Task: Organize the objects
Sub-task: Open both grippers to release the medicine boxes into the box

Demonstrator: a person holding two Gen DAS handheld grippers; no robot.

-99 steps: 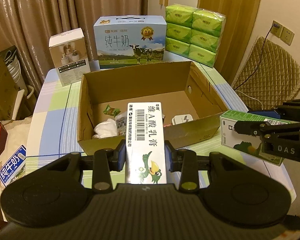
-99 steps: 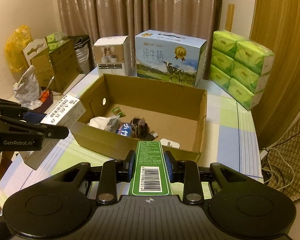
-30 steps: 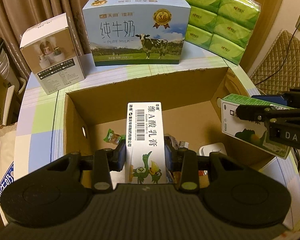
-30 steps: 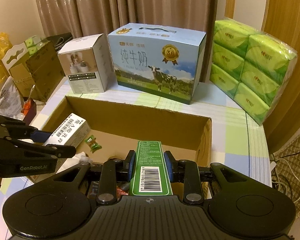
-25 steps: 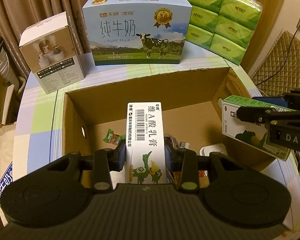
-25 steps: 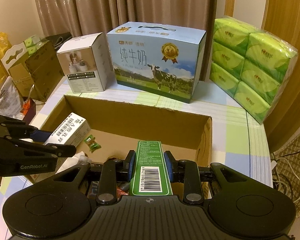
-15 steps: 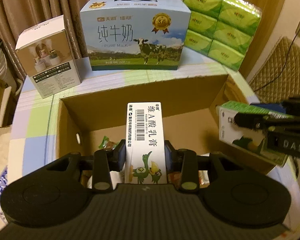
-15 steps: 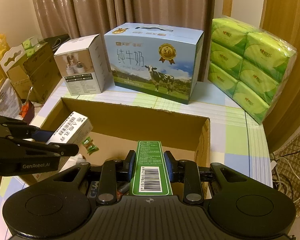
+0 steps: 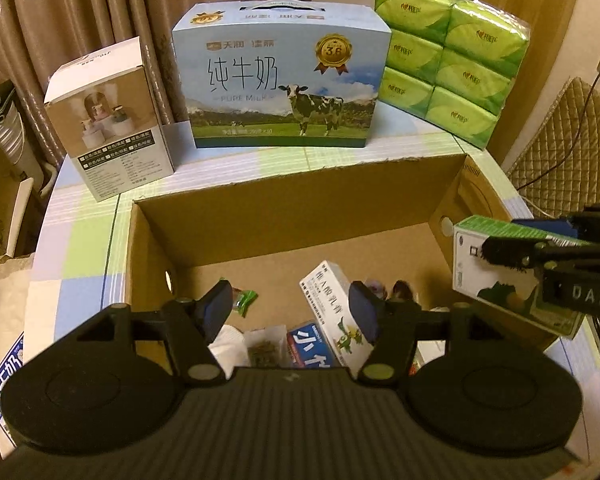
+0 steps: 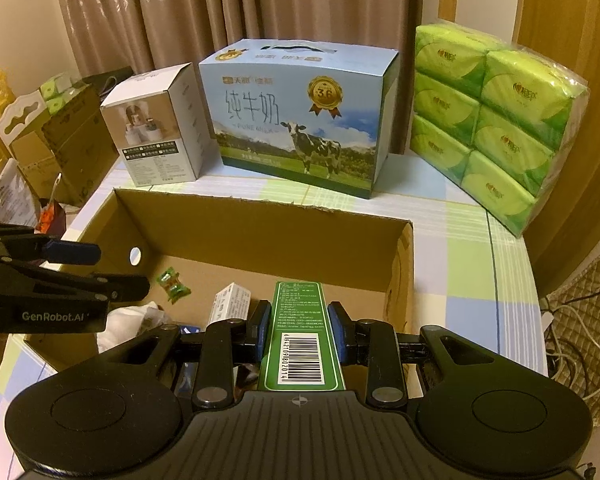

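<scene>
Brown cardboard box (image 9: 236, 208) is sitting open on the checked tablecloth (image 9: 80, 240), and both grippers are hovering over it. The left gripper (image 9: 292, 312) is standing released: its jaws have just been opening, and the white ointment box (image 9: 334, 308) is lying tilted below them, inside the cardboard box, close to the right finger but not pressed by the pads. It is resting among small things on the bottom: a green candy (image 9: 246, 300), a white crumpled tissue (image 9: 230, 340) and a blue packet (image 9: 308, 346).

The right gripper (image 10: 299, 326) is clenching a green carton (image 10: 300, 340), with its barcode facing up, and it is holding the carton above the near right part of the cardboard box. In the left wrist view this carton (image 9: 500, 276) is showing its white face over the right wall.

Behind the cardboard box, a small white box (image 9: 108, 120), a blue milk case (image 9: 280, 76) and a pack of green tissues (image 9: 452, 56) are standing in a row before the curtain (image 9: 60, 8).
</scene>
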